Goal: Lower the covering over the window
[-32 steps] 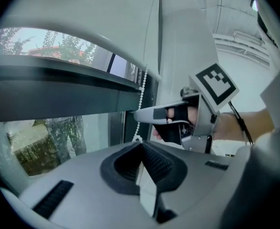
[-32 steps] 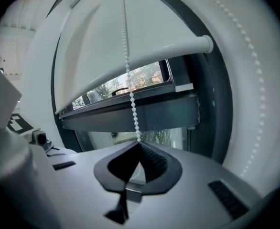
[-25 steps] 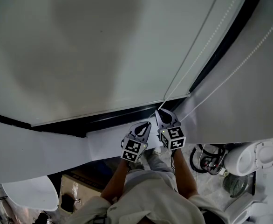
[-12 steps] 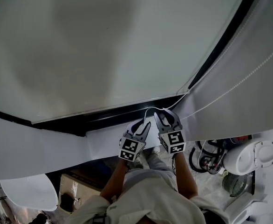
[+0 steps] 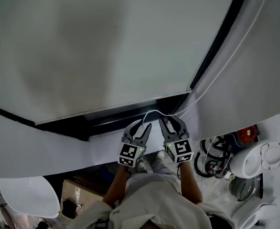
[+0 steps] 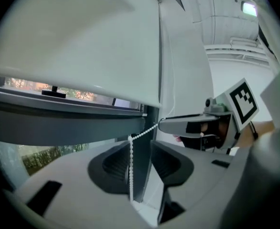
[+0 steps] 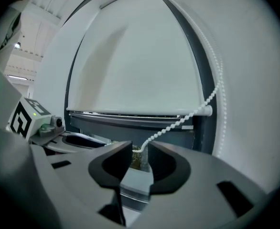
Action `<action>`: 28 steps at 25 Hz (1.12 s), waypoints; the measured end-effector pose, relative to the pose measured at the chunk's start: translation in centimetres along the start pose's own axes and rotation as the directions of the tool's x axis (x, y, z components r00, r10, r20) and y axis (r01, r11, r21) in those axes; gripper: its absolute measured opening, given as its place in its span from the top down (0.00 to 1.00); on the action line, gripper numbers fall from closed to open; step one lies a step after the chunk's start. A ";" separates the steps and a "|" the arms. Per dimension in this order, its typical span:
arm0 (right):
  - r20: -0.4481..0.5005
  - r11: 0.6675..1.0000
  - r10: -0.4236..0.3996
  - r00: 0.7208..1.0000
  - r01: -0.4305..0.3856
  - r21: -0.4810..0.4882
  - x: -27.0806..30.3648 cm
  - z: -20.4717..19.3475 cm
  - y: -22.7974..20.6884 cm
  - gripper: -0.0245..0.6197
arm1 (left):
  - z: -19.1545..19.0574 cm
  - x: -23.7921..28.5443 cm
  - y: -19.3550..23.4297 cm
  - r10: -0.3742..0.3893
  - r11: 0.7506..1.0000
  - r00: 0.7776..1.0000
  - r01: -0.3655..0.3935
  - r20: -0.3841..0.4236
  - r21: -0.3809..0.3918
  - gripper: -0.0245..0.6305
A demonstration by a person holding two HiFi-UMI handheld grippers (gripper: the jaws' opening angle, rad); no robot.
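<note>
Fingers on the left gripper: spread, jaws just been opening. Dark grey moulded plastic, scooped pads with fine ribbing. The white bead chain hangs straight down through the gap, close to the left pad, not pinched.

Right gripper: same dark scooped fingers, apart too, also just been opening. The chain's slack end curls into the gap, with nothing clamped on it.

Head view: both grippers sit side by side below the lower right corner of the window frame. Each carries a marker cube with black-and-white square patterns. The grey bodies are smooth and matte.

From the grippers the chain loops up past the end of the bottom rail, then runs up along the frame's dark right upright. It is small round beads, evenly spaced.

Roller blind: plain off-white fabric, flat and matte. Its slim pale bottom rail sits just above the frame's dark lower edge. A narrow strip of glass below it is uncovered, with greenery showing through.

The frame is dark, smooth and straight-edged, with white wall on either side.
</note>
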State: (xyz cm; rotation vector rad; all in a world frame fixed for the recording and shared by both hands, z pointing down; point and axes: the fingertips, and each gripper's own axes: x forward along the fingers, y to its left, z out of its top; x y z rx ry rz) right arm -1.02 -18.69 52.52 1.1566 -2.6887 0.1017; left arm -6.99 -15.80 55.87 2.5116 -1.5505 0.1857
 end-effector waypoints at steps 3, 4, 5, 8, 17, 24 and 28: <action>-0.008 1.000 -0.004 1.000 0.004 -0.006 -0.8 0.0 0.5 0.86 | 1.0 -0.9 0.1 0.022 1.000 1.000 -0.022 0.023 0.008 0.75; -0.011 1.000 -0.006 1.000 0.006 -0.005 -0.9 0.0 0.7 0.86 | 1.2 -1.2 0.2 0.028 1.000 0.999 -0.028 0.025 0.011 0.74; -0.012 1.000 -0.008 1.000 0.008 -0.003 -1.0 0.0 0.9 0.86 | 1.3 -1.5 0.3 0.033 0.999 0.999 -0.033 0.027 0.014 0.74; -0.013 1.000 -0.015 1.000 0.015 0.006 -1.0 -0.3 1.5 0.86 | 1.2 -2.3 0.8 0.040 0.999 0.999 -0.041 0.036 0.015 0.74; -0.011 0.999 -0.032 0.999 0.032 0.001 -1.4 -0.1 2.0 0.86 | 2.0 -3.6 0.8 0.033 0.999 0.998 -0.034 0.058 0.017 0.74; -0.013 0.999 -0.049 0.999 0.049 -0.006 -1.9 0.0 2.2 0.86 | 3.0 -4.3 0.5 0.025 0.999 0.997 -0.027 0.074 0.020 0.74; -0.014 0.998 -0.056 0.998 0.056 -0.013 -2.3 0.3 2.5 0.86 | 3.1 -4.8 0.2 0.023 0.999 0.997 -0.025 0.078 0.023 0.74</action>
